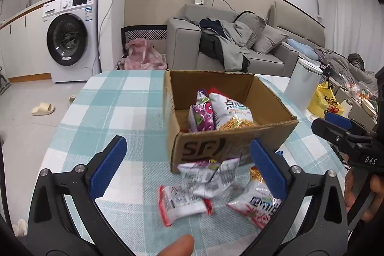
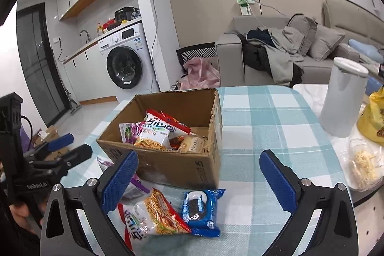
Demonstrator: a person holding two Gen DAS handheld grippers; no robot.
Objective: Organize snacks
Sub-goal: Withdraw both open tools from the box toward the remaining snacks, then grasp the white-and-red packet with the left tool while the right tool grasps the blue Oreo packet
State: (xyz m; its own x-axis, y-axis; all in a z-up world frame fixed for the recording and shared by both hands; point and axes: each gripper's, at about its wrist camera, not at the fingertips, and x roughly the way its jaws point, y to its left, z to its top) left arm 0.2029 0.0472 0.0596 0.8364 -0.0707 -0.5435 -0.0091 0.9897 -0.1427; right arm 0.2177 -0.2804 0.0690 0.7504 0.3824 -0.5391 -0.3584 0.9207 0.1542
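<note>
An open cardboard box (image 1: 204,148) (image 2: 182,167) stands on the checked tablecloth and holds several snack packs, with a white noodle pack (image 1: 231,112) (image 2: 156,132) and a purple pack (image 1: 202,115) (image 2: 130,131) on top. In front of it lie loose packs: a white-and-red one (image 1: 182,204), a crumpled white one (image 1: 211,178), a noodle pack (image 1: 258,202) (image 2: 153,215) and a blue cookie pack (image 2: 202,210). My left gripper (image 1: 188,167) is open above the loose packs. My right gripper (image 2: 199,180) is open and empty above the noodle and cookie packs.
A white cylindrical bin (image 2: 343,97) (image 1: 303,82), a yellow bag (image 2: 373,118) (image 1: 325,100) and a clear bag of noodles (image 2: 364,163) are to the right. A sofa (image 1: 240,44) and a washing machine (image 1: 69,37) are beyond the table.
</note>
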